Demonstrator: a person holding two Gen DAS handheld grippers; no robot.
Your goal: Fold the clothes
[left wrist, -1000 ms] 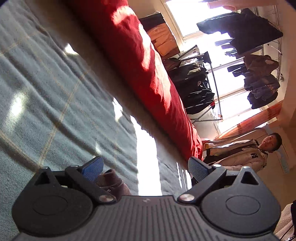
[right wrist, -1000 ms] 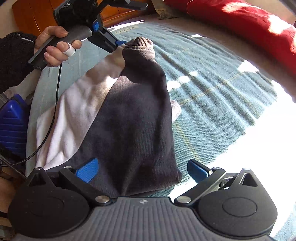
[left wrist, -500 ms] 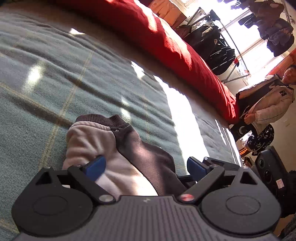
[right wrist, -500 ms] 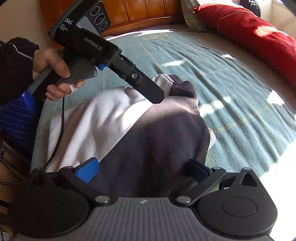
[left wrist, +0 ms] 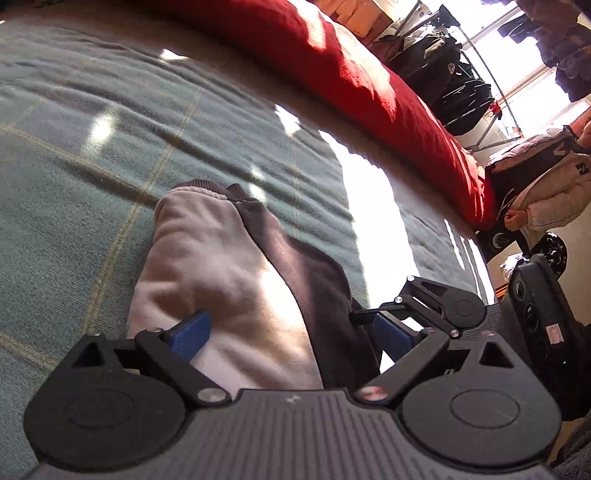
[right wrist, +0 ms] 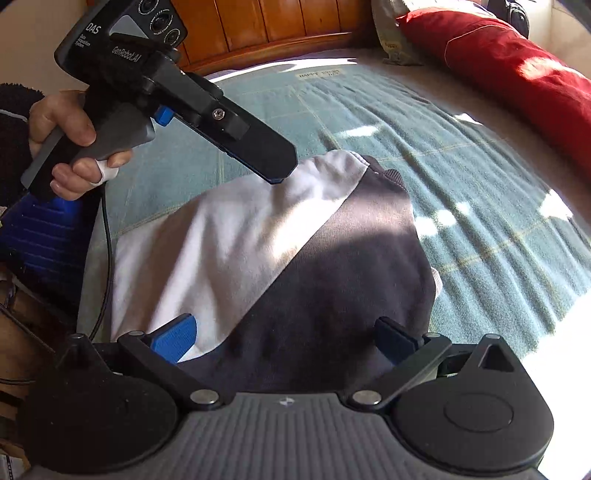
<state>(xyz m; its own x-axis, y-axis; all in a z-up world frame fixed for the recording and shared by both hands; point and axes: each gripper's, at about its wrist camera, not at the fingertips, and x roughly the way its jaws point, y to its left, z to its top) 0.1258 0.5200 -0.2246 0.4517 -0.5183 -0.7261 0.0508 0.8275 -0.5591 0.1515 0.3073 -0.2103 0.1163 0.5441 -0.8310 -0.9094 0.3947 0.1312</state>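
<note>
A folded sweater [left wrist: 236, 266], white on one side and dark grey on the other, lies on the green plaid blanket [left wrist: 92, 140]. My left gripper [left wrist: 291, 332] hovers low over its near end, open, with cloth lying between the blue fingers [left wrist: 188, 334] but not pinched. From the right wrist view the sweater [right wrist: 303, 258] spreads out ahead and my right gripper [right wrist: 284, 338] stands open over its dark part. The left gripper [right wrist: 275, 173] shows there from the side, tips touching the white cloth, held by a hand [right wrist: 74, 147].
A long red cushion [left wrist: 362, 85] runs along the far side of the bed, with a wooden headboard [right wrist: 280, 22] at its end. A person in a pale jacket [left wrist: 546, 192] stands beyond the bed near a rack of dark clothes [left wrist: 454, 85].
The left gripper has come down from a raised, tilted pose, and the sweater's lifted part now lies flat on the blanket. The right gripper has moved closer over the dark cloth.
</note>
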